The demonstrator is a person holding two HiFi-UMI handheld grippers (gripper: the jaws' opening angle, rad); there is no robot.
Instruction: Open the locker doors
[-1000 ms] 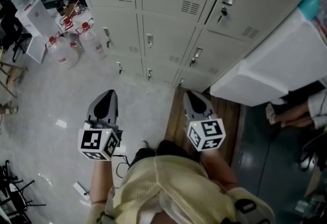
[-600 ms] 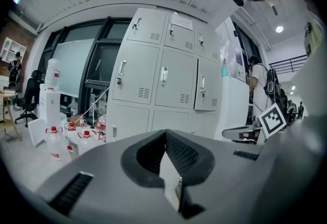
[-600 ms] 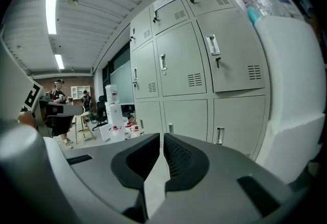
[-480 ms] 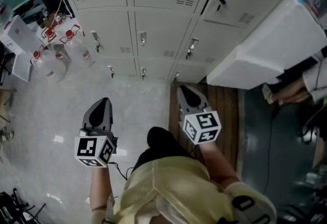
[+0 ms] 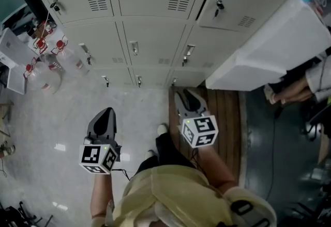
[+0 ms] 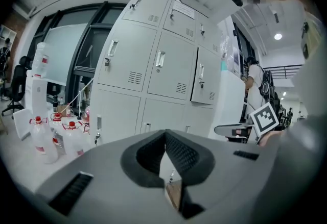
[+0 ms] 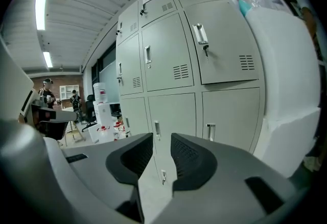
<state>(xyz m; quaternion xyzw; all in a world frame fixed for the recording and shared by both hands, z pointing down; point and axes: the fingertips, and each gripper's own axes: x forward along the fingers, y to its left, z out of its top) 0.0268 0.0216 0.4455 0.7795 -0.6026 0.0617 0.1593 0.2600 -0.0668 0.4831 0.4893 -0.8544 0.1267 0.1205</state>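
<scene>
The bank of grey metal lockers (image 5: 155, 34) fills the top of the head view, every door shut flush, so no door has been opened yet. The pale floor (image 5: 51, 117) spreads below it, with a wooden platform (image 5: 227, 112) under the right-hand column. A big white box (image 5: 269, 50) crowds that column's right side and may limit how far those doors can swing.

The person stands facing the lockers, both tools held low and pointed at the bottom rows. The right hand-held gripper (image 7: 161, 141) leads; its jaws are opening with nothing between them, probably readying for a pull on the recessed handle (image 7: 157, 128) that shows just above the gap. The left hand-held gripper (image 6: 164, 133) hangs farther back over the floor, its pads pressed together and empty, apparently idle.
</scene>
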